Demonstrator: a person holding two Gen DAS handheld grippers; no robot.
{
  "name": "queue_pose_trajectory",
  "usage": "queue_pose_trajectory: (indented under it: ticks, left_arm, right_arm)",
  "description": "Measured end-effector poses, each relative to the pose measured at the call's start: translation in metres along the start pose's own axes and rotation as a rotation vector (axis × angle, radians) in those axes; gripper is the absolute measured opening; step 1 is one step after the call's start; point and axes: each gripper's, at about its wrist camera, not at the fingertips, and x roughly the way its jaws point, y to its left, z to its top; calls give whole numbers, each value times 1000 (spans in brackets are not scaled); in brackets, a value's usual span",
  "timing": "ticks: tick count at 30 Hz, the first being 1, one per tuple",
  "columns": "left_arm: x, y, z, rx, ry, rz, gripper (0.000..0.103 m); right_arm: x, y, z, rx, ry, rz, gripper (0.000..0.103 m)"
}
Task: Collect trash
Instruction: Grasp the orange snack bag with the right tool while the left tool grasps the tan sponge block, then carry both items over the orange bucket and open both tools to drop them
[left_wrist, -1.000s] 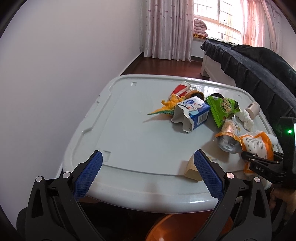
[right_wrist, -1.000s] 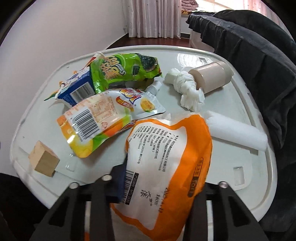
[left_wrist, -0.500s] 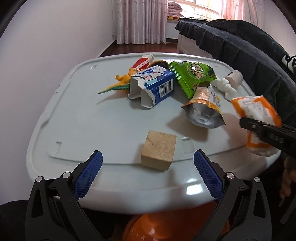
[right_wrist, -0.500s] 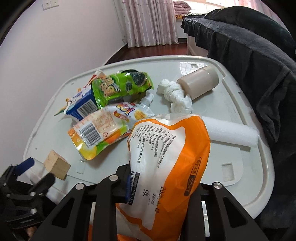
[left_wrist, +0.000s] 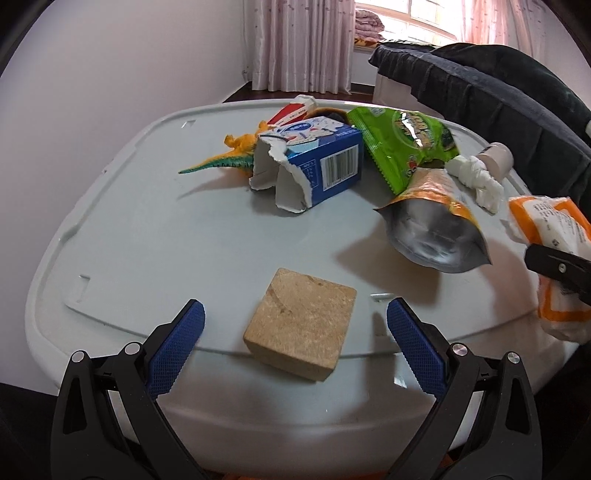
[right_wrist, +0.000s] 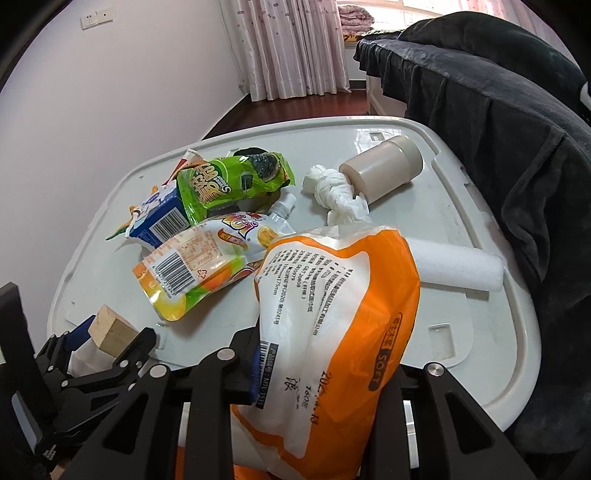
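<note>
Here the collecting is under way on two fronts. The right gripper (right_wrist: 317, 373) is clamped on the orange-and-white wrapper (right_wrist: 340, 317), which hangs lifted clear of the grey table (left_wrist: 122, 229) at its near right edge; judging by that, this piece is ready to be carried off to wherever the trash goes, and no bin shows plainly in either view. The left gripper (left_wrist: 295, 332) points steeply down at the near edge of the table, its blue pads (left_wrist: 177, 347) spread wide on either side of the wooden block (left_wrist: 301, 326) and apparently not touching it. Its next move would likely call for sinking a little further and closing squarely on the block's flat sides, since the block sits right at the rim and a skewed squeeze could push it off.

Farther back lie the rest: the silver-bottomed juice pouch (left_wrist: 432, 221) in the middle right, the torn blue carton (left_wrist: 314, 166) beside a toy dinosaur (left_wrist: 229, 155), the green snack bag (left_wrist: 402, 144), a knotted tissue (right_wrist: 336, 192) touching a beige bottle (right_wrist: 380, 170), and a white foam roll (right_wrist: 454, 266) at the right.
</note>
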Motion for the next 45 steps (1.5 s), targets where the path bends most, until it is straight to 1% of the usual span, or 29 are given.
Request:
queue_pose_trajectory:
  ticks: [7,15,18,19,20,21,23,26,30,36,41,43,45]
  left_arm:
    - [5,-5,1,34,-17,23,96]
    - [8,-4,-1,39,-51,20,94]
    - [7,-6,-2,50,-64,7,89]
    - [5,-8,-3,57,-75,-2,76]
    - [3,-10,-2,64,-86,-24,58]
    - [2,-12,-2,75,-87,-44,55]
    - [0,-18,-3,105,-96,-66,34]
    - [0,-23,-3,128,-108,-56,34]
    - [2,-17,-2,100,-98,-90,34]
    - [-1,-18,-2,95,-87,-81,34]
    - [-15,-14,-1,74,-88,-65,34]
    - [-23,-12,-3,71,-84,-77,34]
    - [-33,-11,-5,80,-77,-85,34]
  right_arm:
    - [4,0,-1,1,12,0,28]
    - [6,0,-2,0,20,-4,28]
    - [7,0,-3,3,22,-5,28]
    - [7,0,-3,4,23,-5,28]
    - [7,0,-3,4,22,-5,28]
    - [7,0,-3,3,21,-5,28]
    - [8,1,-3,-3,22,-9,28]
    - [9,1,-4,-5,22,-14,28]
    - [9,1,-4,-5,17,-20,28]
    - [6,3,-6,-13,4,-20,28]
    - [-6,2,-11,-9,-15,2,28]
    - [-13,3,-17,-19,-20,15,28]
    - [-25,8,-26,-44,-45,28,28]
